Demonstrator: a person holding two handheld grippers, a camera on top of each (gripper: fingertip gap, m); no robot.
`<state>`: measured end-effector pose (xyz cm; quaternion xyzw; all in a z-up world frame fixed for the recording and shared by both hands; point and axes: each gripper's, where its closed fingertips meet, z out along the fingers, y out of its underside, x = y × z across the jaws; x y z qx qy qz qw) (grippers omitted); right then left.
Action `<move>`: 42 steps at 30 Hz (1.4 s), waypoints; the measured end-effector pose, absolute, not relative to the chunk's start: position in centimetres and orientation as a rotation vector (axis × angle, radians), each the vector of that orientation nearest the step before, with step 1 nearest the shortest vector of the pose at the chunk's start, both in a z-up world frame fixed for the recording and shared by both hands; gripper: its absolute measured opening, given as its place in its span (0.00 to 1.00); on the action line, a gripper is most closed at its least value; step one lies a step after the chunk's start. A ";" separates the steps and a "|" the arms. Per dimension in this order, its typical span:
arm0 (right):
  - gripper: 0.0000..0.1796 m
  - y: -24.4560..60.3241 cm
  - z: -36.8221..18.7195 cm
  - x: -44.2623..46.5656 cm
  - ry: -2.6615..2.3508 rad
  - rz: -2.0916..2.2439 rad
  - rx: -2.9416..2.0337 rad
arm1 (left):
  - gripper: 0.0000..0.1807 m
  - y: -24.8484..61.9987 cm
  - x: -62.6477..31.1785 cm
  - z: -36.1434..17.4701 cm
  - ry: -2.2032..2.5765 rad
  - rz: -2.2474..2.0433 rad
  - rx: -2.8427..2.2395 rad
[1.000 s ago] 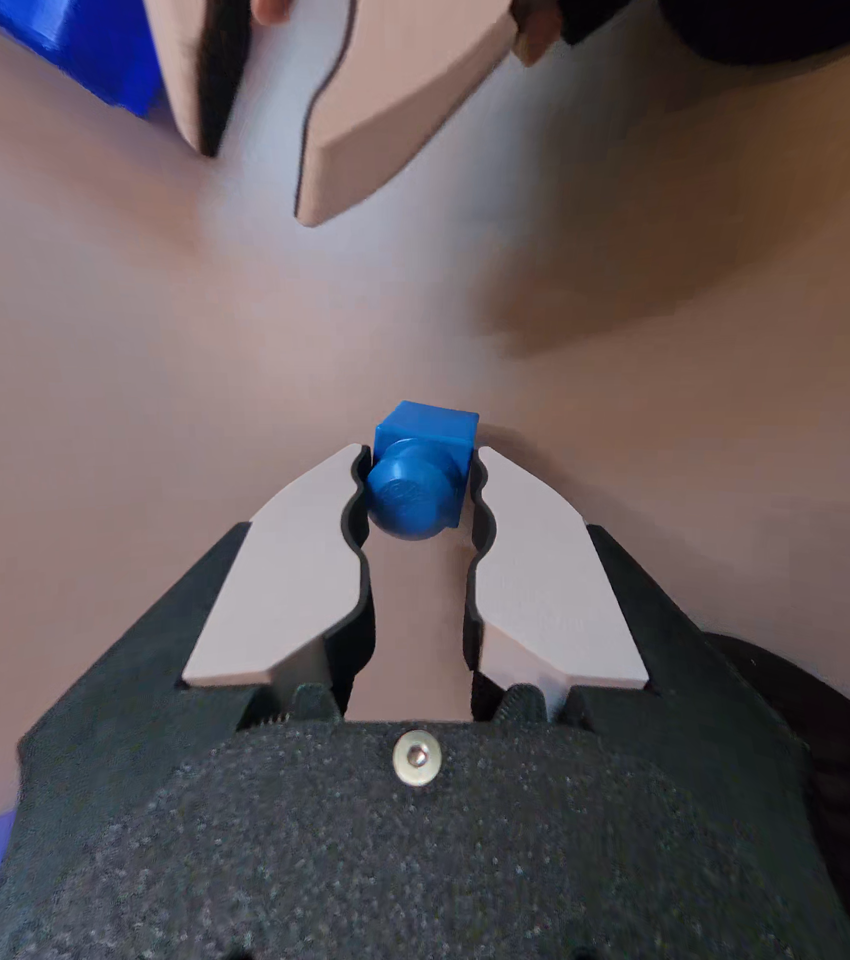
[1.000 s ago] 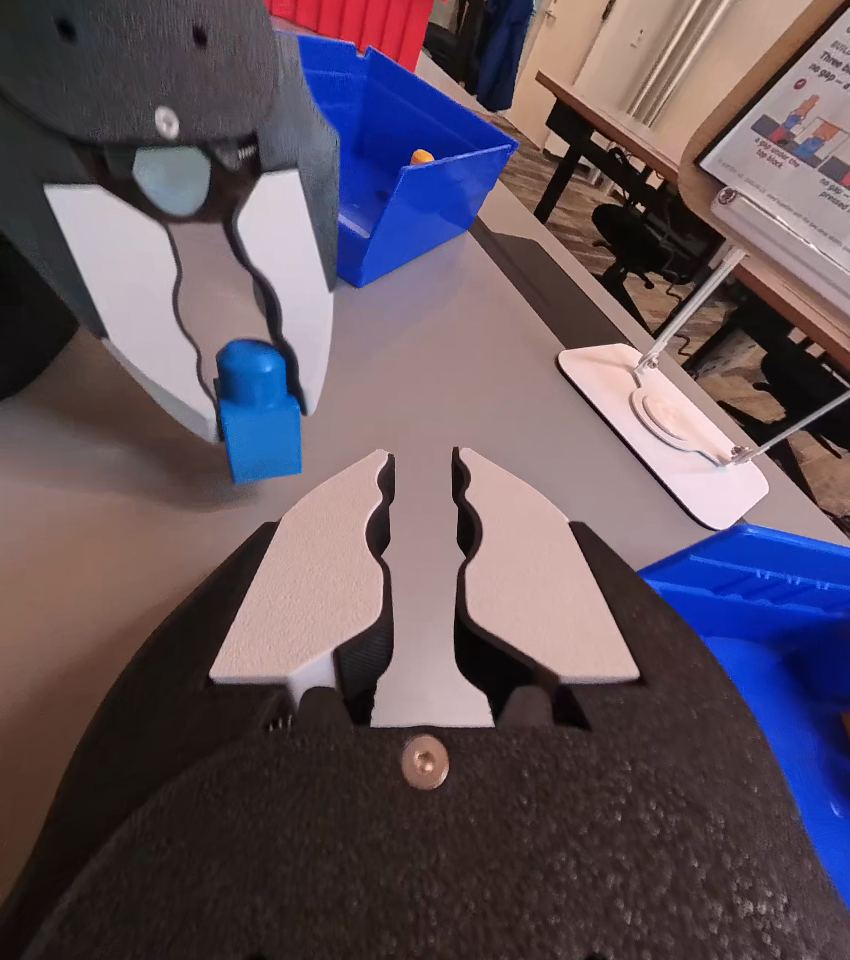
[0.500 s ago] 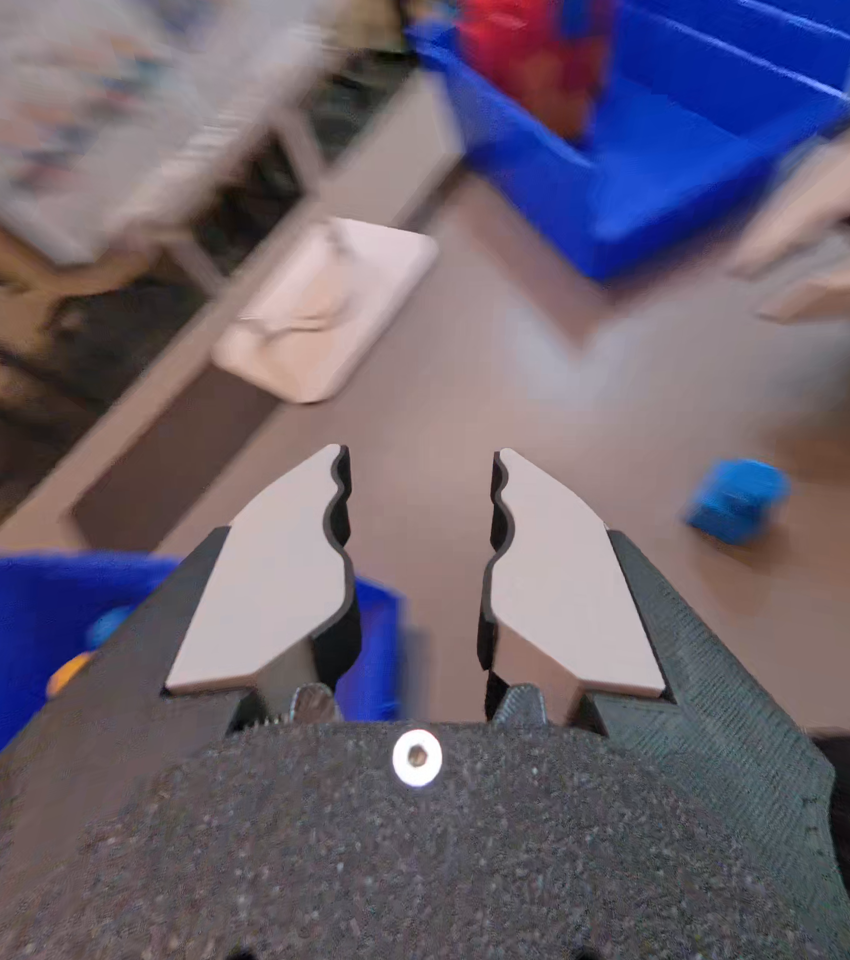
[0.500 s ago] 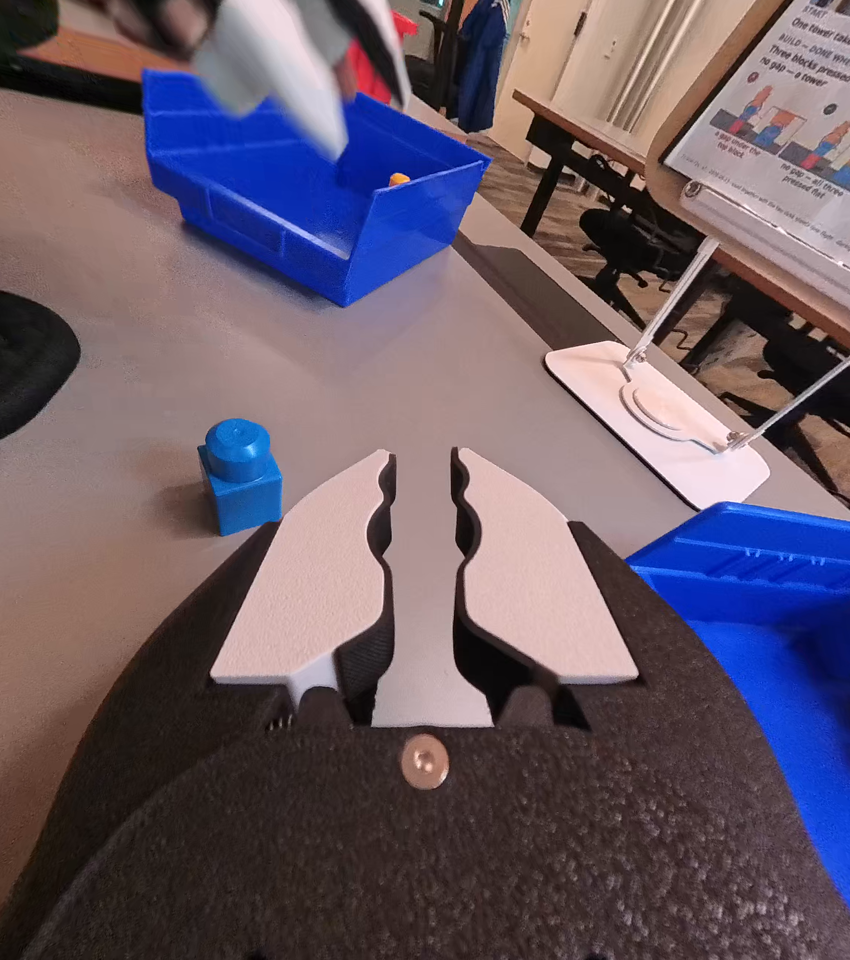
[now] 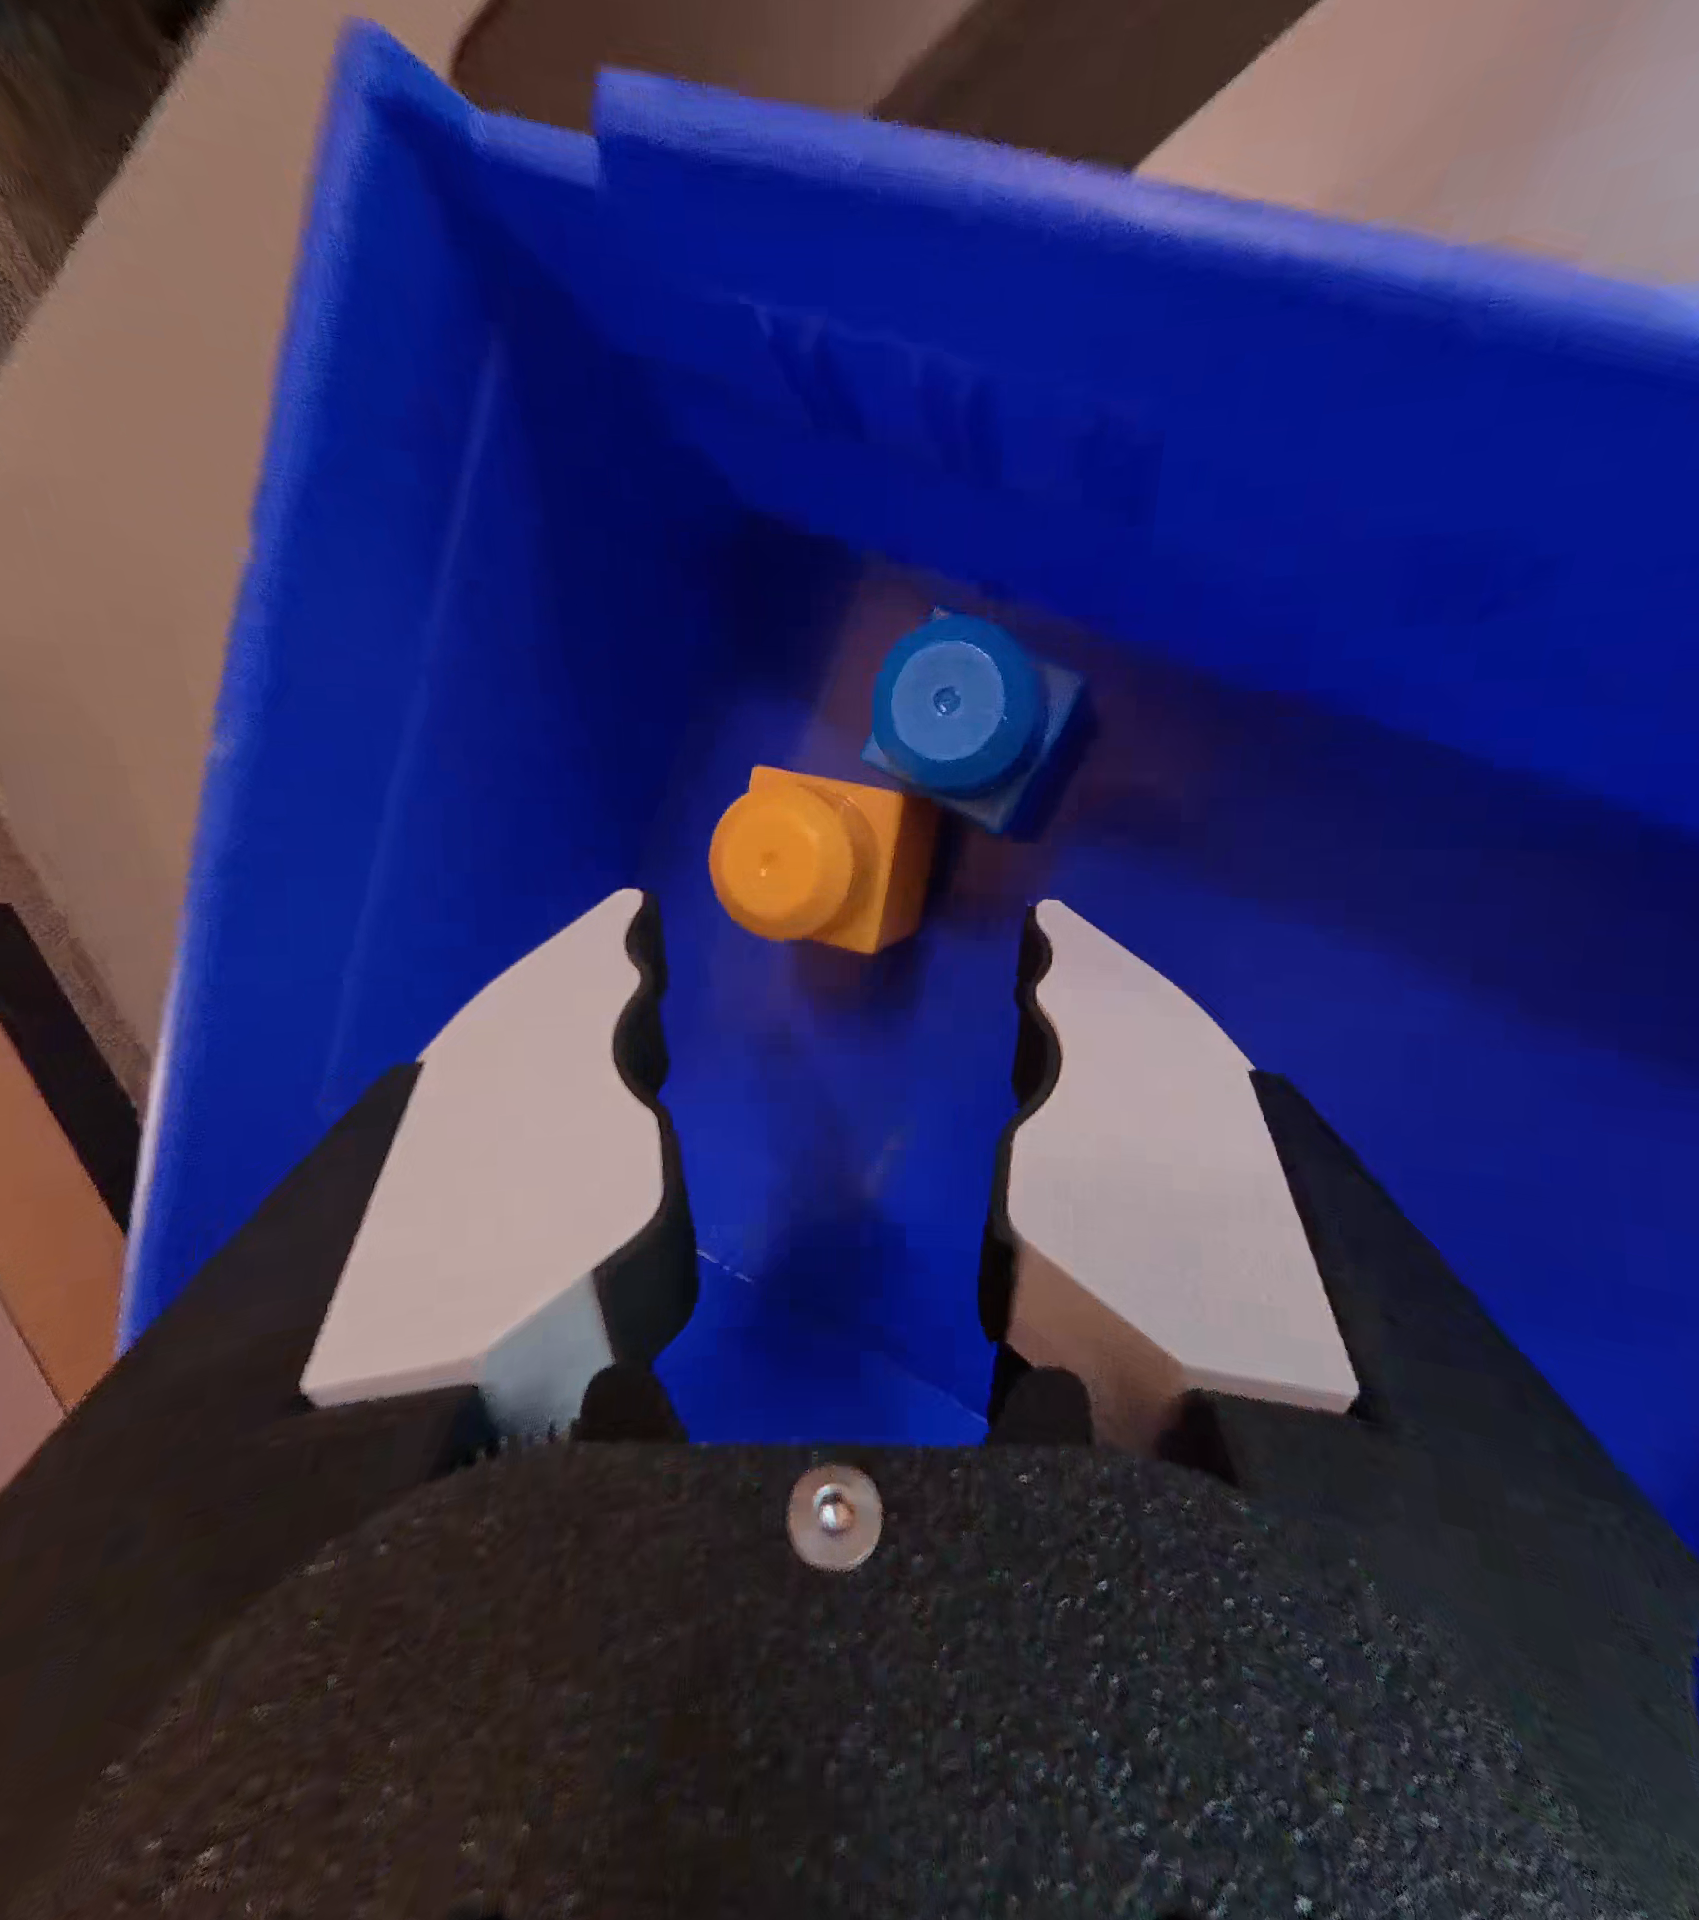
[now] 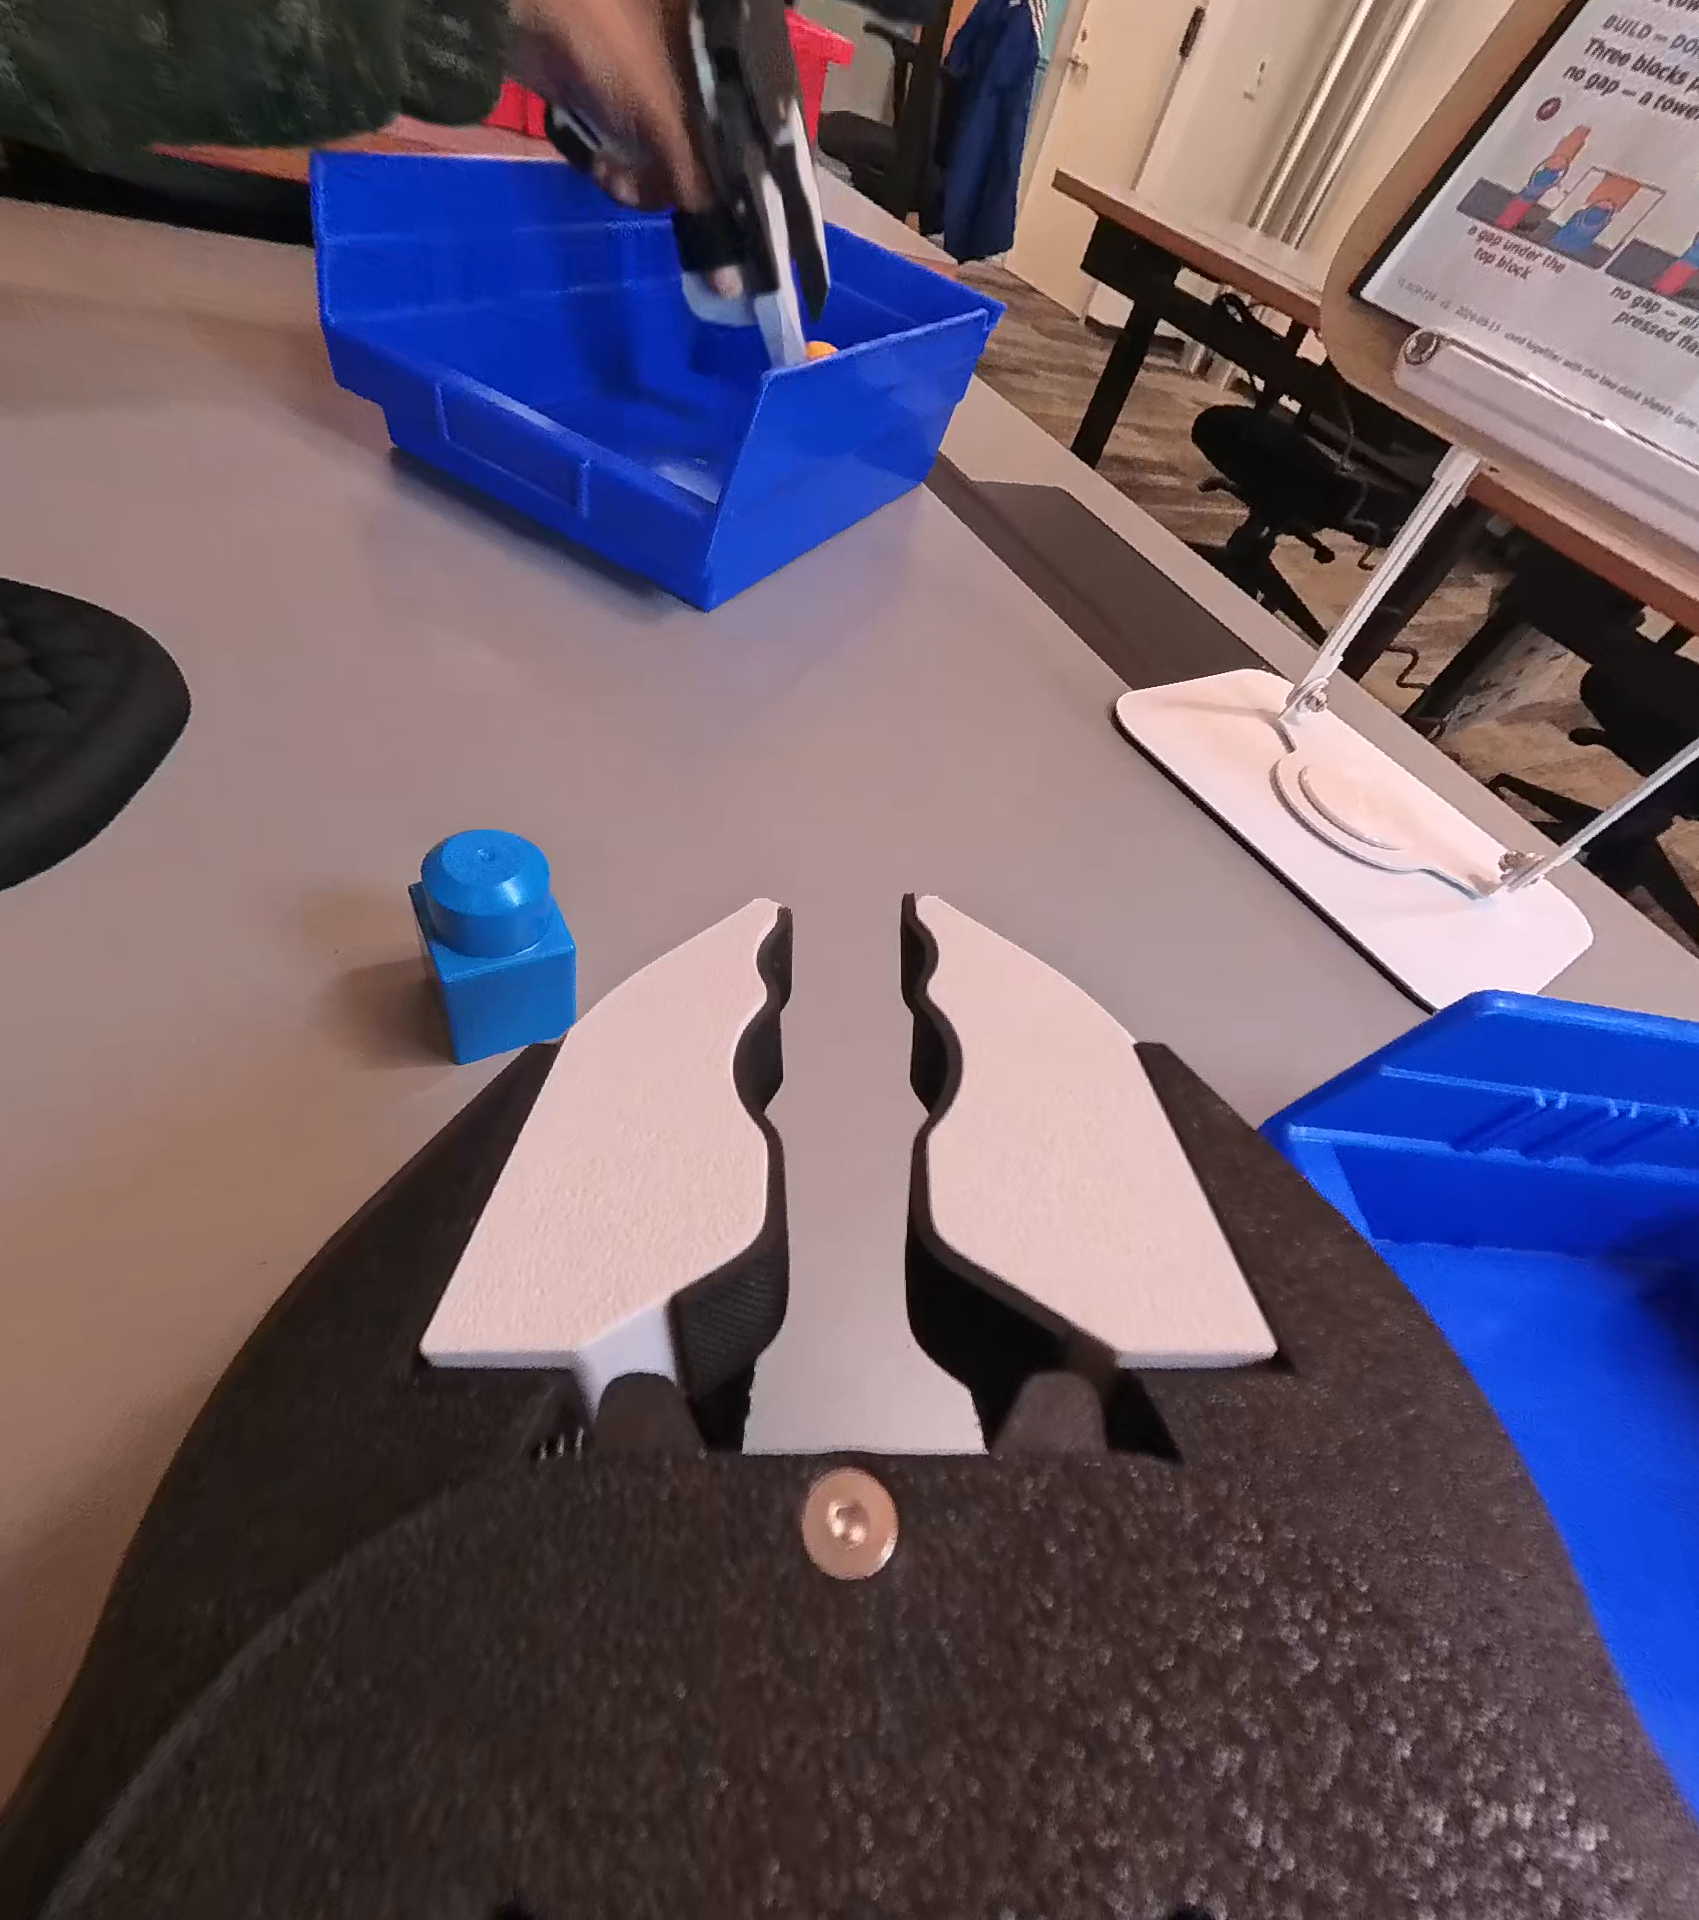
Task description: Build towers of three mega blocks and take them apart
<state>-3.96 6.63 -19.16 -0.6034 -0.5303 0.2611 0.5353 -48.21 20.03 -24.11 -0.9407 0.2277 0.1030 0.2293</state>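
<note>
Orange block (image 5: pixel 817 858) ahead of left gripper (image 5: pixel 832 914)

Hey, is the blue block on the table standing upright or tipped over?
Upright. The blue block sits flat on the table, stud pointing up.

The left gripper (image 5: pixel 832 914), which had clamped the blue block (image 6: pixel 495 943) above the table a second ago, let it go; the block ended up standing upright on the grey table (image 6: pixel 616 727), at ten o'clock of the right gripper's tips. The left gripper then swung away to the far blue bin (image 5: pixel 1240 436), jaws spread wider, and pointed down at an orange block (image 5: pixel 817 858) and a second blue block (image 5: pixel 975 725) inside.
</note>
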 end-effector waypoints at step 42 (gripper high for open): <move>0.20 1.6 -15.4 -7.5 -1.328 1.071 -1.331 | 0.40 0.7 -10.5 -23.2 1.443 -0.555 -1.902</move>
